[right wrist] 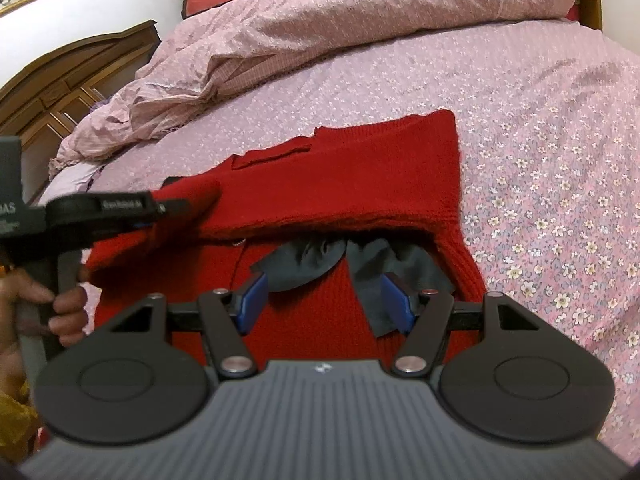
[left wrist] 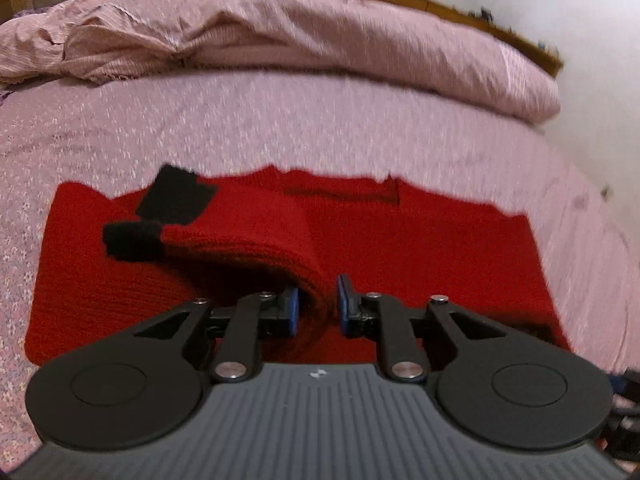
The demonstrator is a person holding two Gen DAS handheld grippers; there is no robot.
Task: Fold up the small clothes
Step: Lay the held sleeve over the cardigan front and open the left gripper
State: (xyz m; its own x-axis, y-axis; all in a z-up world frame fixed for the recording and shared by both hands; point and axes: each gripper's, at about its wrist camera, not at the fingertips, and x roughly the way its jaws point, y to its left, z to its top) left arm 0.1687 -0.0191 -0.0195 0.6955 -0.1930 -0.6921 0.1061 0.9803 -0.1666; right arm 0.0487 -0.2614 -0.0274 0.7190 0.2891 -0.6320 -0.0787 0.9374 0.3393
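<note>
Through the left wrist camera, looks down past the left gripper [left wrist: 318,300] onto a red sweater [left wrist: 440,248] spread flat on a pink floral bedsheet [left wrist: 280,120]. Clamps a raised fold of the sleeve between narrowly set blue pads [left wrist: 294,308], with the ridge of knit running away leftward to a black cuff [left wrist: 132,240] resting on the sweater's body. Shows a crumpled pink duvet [left wrist: 320,20] heaped along the far side of the bed. Through the right wrist camera, hangs the right gripper [right wrist: 324,300] just over the sweater's near part, jaws spread wide and gripping nothing, straddling a black bow [right wrist: 308,264] on the knit; overlaps one ribbon tail with the right-side pad, contact unclear. Catches, at the left edge, a hand [right wrist: 68,308] wrapped round the other gripper's handle, with its tip in the lifted sleeve.
</note>
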